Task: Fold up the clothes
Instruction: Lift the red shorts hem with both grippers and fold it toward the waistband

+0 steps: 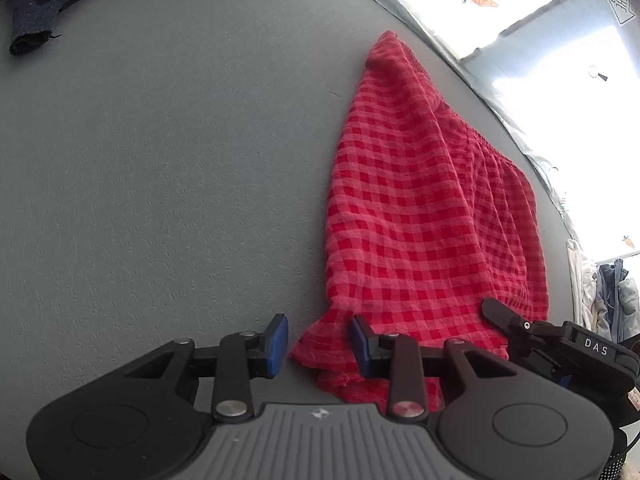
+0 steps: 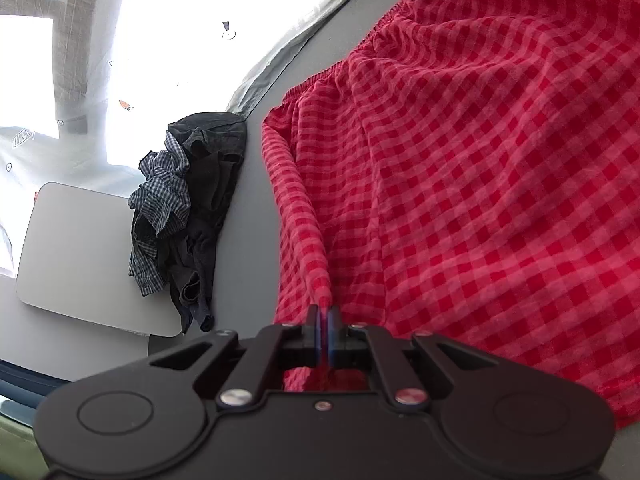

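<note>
Your right claw (image 2: 325,316) pinches the red checked shorts (image 1: 420,200); your left claw (image 1: 319,346) gapes at their hem. Folding looks barely begun.

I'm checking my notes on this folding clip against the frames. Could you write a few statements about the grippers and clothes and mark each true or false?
1. The right gripper is shut on the red checked garment. True.
2. The left gripper is clamped on the garment. False: its fingers stand open, nothing pinched.
3. The garment lies on a grey table. True.
4. The dark clothes pile sits on top of the garment. False: it lies apart, beside it.
</note>
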`<state>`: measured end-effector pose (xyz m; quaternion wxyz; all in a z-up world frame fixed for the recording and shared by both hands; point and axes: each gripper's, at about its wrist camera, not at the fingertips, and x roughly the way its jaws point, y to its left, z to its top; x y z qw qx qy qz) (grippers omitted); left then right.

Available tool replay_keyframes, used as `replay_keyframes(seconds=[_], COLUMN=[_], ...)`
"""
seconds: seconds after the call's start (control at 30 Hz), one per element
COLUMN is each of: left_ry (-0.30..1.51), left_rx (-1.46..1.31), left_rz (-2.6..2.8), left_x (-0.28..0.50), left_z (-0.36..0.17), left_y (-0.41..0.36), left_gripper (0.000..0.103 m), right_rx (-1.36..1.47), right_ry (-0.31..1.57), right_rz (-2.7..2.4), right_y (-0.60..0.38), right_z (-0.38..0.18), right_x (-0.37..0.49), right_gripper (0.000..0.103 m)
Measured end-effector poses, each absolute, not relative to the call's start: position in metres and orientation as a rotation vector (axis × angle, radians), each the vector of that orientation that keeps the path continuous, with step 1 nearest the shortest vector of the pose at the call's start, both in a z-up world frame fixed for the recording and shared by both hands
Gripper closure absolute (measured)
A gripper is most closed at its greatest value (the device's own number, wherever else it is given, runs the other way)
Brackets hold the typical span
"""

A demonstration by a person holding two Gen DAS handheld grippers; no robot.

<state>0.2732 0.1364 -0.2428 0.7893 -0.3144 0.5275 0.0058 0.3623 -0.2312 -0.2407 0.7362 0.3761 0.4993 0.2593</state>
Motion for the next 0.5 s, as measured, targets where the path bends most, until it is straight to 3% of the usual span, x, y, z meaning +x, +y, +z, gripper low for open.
replay_keyframes(seconds=[0.5], left_ry=[1.132], left_rx=[-0.625], left_rz=[-0.038], left_x=[0.273], left_z=[-0.238], left_y=[0.088], left_gripper=[0.066], right_rx=[0.914], right_ry=[0.982], right_rz=[0.428], right_y=[-0.304], right_z=[-0.232], right_x=[0.335], right_gripper=[0.101])
